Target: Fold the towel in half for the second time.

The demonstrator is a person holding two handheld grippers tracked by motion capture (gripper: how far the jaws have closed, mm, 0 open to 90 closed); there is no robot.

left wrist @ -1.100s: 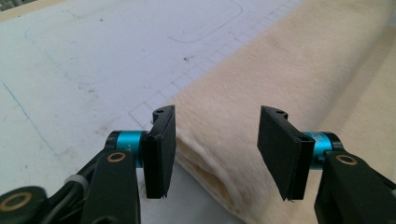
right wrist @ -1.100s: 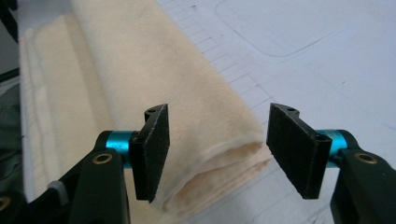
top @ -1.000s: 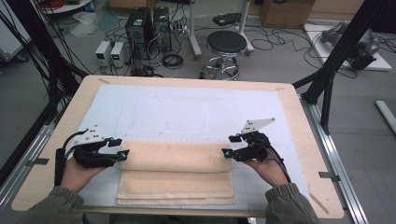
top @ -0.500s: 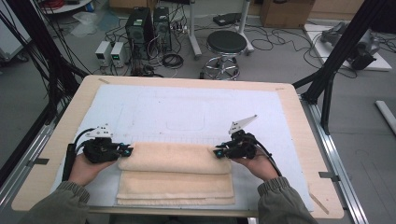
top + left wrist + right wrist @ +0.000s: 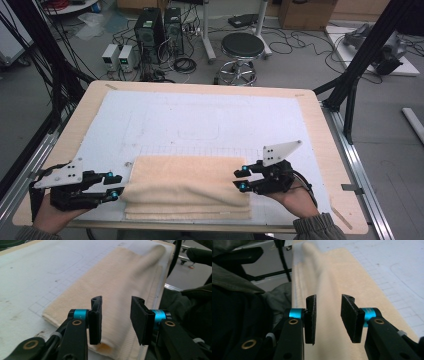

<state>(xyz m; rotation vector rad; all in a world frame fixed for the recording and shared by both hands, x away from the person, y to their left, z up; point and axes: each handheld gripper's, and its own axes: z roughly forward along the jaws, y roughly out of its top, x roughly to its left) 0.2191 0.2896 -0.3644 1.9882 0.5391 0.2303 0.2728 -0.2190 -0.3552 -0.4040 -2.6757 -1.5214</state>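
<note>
Towel [image 5: 187, 186] folded into long strip at near edge of table [image 5: 320, 125]; left gripper [image 5: 114, 186] and right gripper [image 5: 241, 179] at towel's two ends, jaws just reopened partway, holding nothing; any further fold left

Both hands low at the near edge, grippers aimed inward at each other.

The left gripper [image 5: 116, 186] lies level at the near left, its jaws pointing right; they have just been opening and stand apart with nothing pinched. The right gripper [image 5: 241, 179] lies level at the near right, pointing left, its jaws likewise just opened with nothing clamped. Sleeved forearms enter from the near edge.
</note>
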